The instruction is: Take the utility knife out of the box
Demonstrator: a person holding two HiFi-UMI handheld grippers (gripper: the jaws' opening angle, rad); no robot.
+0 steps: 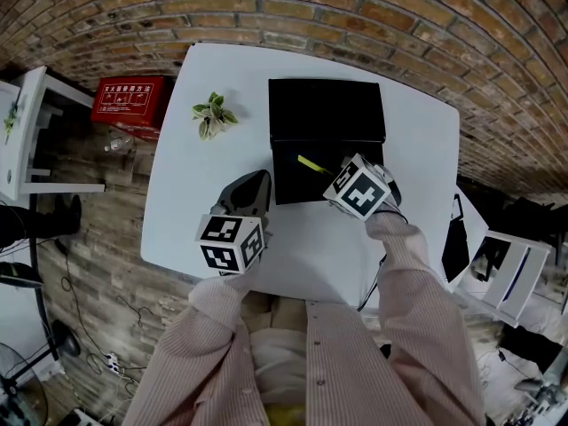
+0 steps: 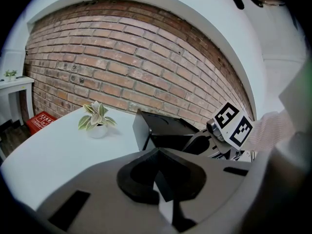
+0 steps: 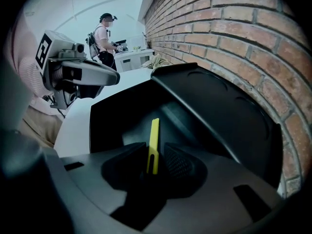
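**Open black box with yellow knife, white table**

White table (image 1: 173,211): carries all items below.
Black box (image 1: 327,109): lid open, toward the brick wall (image 1: 355,7).
Left gripper (image 2: 159,152): jaws together, empty, just left of the box.
Right gripper (image 3: 155,155): tilted down into the box, jaws apart on either side of the knife, not clamped.
Potted plant (image 1: 213,114): left of the box.
Yellow utility knife (image 3: 153,143): lying inside the box.

Pale pink, seemingly striped sleeves (image 1: 417,304)
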